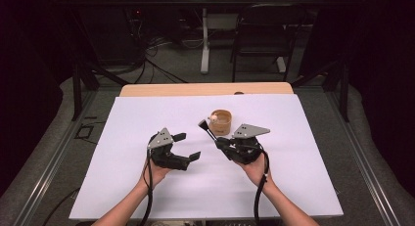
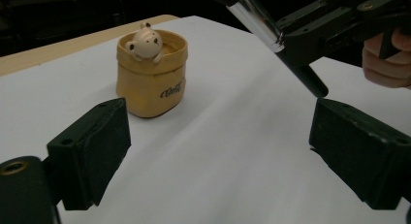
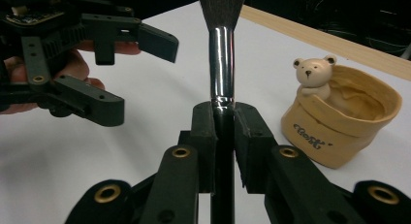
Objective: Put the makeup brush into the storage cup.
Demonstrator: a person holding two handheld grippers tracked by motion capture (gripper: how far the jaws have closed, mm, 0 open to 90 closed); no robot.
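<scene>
A makeup brush (image 3: 222, 64) with a chrome ferrule and dark bristles stands up between the jaws of my right gripper (image 3: 224, 117), which is shut on its black handle. In the high view the brush (image 1: 205, 129) points up and left from the right gripper (image 1: 216, 139), just beside a tan pot (image 1: 220, 122). The pot (image 3: 339, 132) carries a small bear figure (image 3: 315, 73) on its rim. My left gripper (image 1: 188, 146) is open with nothing between its jaws, and its tips face the brush. Ahead of the left gripper (image 2: 225, 153) are the pot (image 2: 151, 81) and the brush ferrule (image 2: 257, 18).
A white sheet (image 1: 293, 177) covers the wooden table (image 1: 205, 89), with bare room to both sides and in front of the hands. A black chair (image 1: 264, 35) and cables sit on the floor beyond the far edge.
</scene>
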